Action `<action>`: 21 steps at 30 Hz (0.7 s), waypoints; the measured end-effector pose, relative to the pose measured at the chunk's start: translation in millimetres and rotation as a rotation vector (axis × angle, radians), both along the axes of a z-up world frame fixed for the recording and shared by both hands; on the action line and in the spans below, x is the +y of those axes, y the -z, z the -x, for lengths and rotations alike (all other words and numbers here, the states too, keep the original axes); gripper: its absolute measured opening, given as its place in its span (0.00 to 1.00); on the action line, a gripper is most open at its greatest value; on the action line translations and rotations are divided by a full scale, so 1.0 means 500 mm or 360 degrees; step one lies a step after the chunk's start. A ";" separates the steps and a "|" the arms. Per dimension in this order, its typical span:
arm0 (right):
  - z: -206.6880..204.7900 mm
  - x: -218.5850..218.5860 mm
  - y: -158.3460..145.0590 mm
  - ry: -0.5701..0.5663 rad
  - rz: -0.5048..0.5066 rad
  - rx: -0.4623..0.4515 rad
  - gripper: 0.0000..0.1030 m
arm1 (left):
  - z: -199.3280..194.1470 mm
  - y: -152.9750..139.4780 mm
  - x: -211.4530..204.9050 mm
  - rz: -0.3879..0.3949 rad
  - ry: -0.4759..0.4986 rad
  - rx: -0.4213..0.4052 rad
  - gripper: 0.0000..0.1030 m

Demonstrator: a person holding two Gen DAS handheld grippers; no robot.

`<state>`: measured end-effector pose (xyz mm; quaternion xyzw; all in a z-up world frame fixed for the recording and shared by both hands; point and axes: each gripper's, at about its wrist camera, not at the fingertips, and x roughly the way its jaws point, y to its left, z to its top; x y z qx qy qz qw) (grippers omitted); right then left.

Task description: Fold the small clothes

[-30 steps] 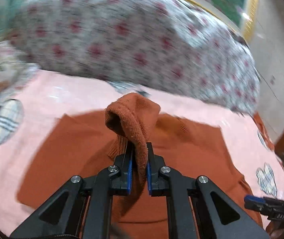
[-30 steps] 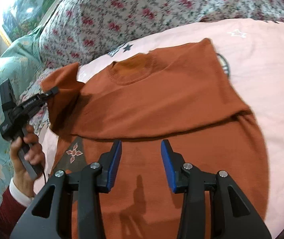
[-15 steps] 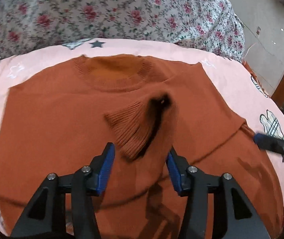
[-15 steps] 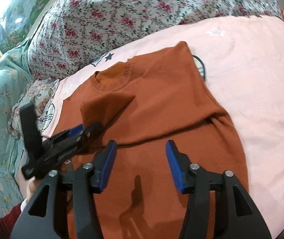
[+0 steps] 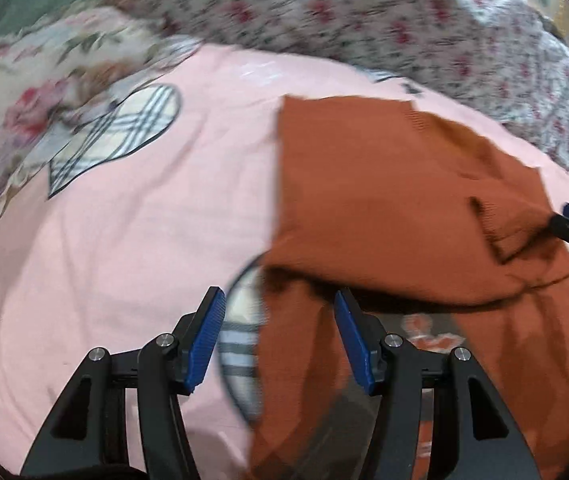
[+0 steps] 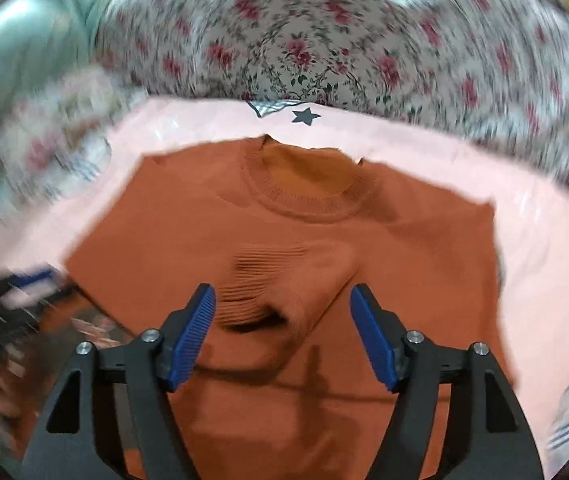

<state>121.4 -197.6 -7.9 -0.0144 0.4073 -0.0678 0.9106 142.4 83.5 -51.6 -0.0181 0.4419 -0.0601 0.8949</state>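
Left gripper [image 5: 276, 336] wide open, empty; has let go of cuff [image 6: 260, 284], swung to sweater [image 5: 384, 216] left edge. Right gripper [image 6: 282, 332] open, empty, over cuff. Sleeve now folded across chest on bed [image 5: 124, 220]. Next likely bottom fold.

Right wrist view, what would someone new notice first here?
An orange knit sweater lies spread on the pink bedsheet, its ribbed cuff folded onto the chest just ahead of the open right hand-held gripper. Behind it rises a rose-print quilt.
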 end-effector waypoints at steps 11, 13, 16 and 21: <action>-0.010 0.007 0.071 -0.0188 0.0414 0.0112 0.70 | -0.054 0.020 -0.031 -0.0074 0.0016 0.0035 0.57; -0.033 0.004 0.083 -0.0174 0.0469 0.0111 0.69 | -0.059 0.018 -0.032 -0.0072 0.0003 0.0034 0.57; -0.041 -0.045 0.075 -0.0072 0.0211 0.0081 0.34 | -0.061 0.021 -0.020 -0.0040 -0.0021 0.0040 0.58; 0.025 -0.155 0.061 0.0187 -0.0204 -0.0006 0.31 | -0.063 0.021 -0.024 -0.0053 -0.0027 0.0033 0.58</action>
